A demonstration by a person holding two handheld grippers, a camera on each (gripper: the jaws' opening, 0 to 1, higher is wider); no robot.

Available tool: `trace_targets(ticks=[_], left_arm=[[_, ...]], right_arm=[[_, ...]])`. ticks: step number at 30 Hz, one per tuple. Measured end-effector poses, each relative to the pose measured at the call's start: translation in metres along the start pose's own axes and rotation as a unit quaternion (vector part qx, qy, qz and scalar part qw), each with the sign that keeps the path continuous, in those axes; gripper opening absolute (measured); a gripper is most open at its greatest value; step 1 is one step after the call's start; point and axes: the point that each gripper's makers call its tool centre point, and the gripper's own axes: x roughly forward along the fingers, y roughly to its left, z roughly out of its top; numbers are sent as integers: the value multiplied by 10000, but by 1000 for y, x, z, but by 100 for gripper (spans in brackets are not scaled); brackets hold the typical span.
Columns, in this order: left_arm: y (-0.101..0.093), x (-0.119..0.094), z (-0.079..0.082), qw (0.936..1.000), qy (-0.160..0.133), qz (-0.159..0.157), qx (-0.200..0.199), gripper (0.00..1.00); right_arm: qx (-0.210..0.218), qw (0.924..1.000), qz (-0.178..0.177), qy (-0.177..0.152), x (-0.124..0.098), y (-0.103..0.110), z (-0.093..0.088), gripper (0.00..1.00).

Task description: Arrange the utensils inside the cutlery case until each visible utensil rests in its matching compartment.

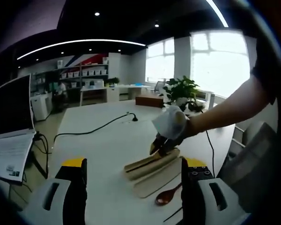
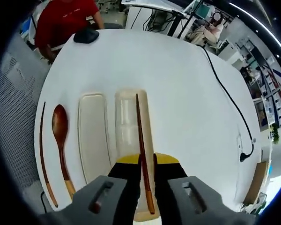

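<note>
Right gripper view, right tongs (image 2: 147, 169) pinching chopstick (image 2: 141, 140) over cutlery case (image 2: 126, 122), left tongs (image 1: 133, 174) wide, empty.

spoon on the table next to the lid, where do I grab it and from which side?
Grip the wooden spoon on its straight handle, not the bowl; the handle is slim enough for two jaws. It lies flat between the lid and the loose chopstick, so probably come straight down, jaws across the handle.
</note>
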Motion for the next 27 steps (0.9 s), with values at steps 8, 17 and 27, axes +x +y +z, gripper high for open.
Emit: trace_targets(ticks=[8,17,27], left_arm=[[-1,0,2,10000,-34,-7,-10,85],[-1,1,0,10000,6,-26,30,85],[0,0,-3,10000,52,10,65,85]], right_arm=[[157,9993,-77,-329,-28,13,-3,9],[286,9984,-152,-461,-42,25,-14,15],[548,9966,-220,-579,-54,27,-19,17]])
